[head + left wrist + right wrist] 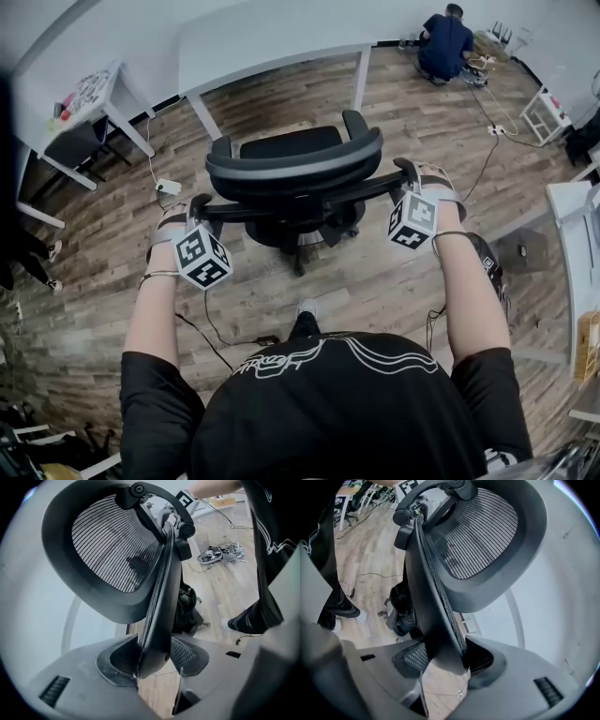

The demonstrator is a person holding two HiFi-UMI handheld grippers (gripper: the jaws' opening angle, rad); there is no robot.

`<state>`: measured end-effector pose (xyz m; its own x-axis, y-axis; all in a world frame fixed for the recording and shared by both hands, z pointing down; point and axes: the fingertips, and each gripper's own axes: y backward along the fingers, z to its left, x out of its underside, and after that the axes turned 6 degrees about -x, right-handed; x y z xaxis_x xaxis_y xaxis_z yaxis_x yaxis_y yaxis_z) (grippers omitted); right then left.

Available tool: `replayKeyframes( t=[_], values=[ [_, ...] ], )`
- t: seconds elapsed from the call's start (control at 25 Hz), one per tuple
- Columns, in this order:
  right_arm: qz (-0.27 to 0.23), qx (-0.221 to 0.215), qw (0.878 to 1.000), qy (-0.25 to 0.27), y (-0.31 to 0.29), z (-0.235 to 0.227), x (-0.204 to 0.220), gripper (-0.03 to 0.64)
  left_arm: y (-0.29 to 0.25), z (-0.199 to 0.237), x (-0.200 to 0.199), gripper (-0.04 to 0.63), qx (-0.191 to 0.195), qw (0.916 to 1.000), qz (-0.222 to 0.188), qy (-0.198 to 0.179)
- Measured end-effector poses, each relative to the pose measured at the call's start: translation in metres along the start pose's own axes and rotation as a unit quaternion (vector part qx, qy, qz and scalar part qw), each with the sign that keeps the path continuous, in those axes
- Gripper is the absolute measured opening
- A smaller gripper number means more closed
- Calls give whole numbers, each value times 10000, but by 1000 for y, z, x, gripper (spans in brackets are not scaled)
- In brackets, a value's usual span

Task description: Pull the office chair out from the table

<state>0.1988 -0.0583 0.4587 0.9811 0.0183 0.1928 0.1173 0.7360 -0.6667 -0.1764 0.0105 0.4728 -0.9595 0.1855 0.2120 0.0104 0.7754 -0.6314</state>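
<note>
The black office chair [293, 164] stands on the wood floor with its back toward me, a little way out from the white table [272, 42]. My left gripper [201, 210] is shut on the left edge of the mesh backrest [157, 620]; its pads [117, 660] press the rim from both sides. My right gripper [406, 175] is shut on the right edge of the backrest [436, 620], the rim wedged between its pads [480, 660]. The headrest [108, 550] rises above the backrest, also seen as the headrest [487, 536] from the other side.
A person [446, 45] crouches at the far back right among cables. A small white table [89, 94] stands at the left, a white desk [574, 202] at the right. A power strip [169, 187] and cords lie on the floor near the chair base.
</note>
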Motion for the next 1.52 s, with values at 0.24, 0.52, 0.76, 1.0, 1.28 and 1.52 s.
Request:
replayKeyframes(
  t=[0.24,0.52,0.76,1.0,1.28,1.52],
  values=[
    [254,27,9997,59,10,6,7,229,17,-10,-4,190,-91,9998,-180,39],
    [26,514,9985,-199,16,10,12,230,21,-17,-10,201,-472,9974,-415,345],
    [-218,673,9954,-649,38,7,11,249,38,-2,5,239,-905,9881,-602,1085],
    [-1108,188,9773,-1797,96,44,7,249,93,-19,9,238,-980,9710,-865,2004],
    [-3044,-1168,8833,-3370,201,83,-54,249,185,-42,-82,236,-282,8933,-2689,3592],
    [-3941,-1423,8431,-3371,270,107,-87,178,253,-73,-122,212,314,8155,-3728,4417]
  ],
)
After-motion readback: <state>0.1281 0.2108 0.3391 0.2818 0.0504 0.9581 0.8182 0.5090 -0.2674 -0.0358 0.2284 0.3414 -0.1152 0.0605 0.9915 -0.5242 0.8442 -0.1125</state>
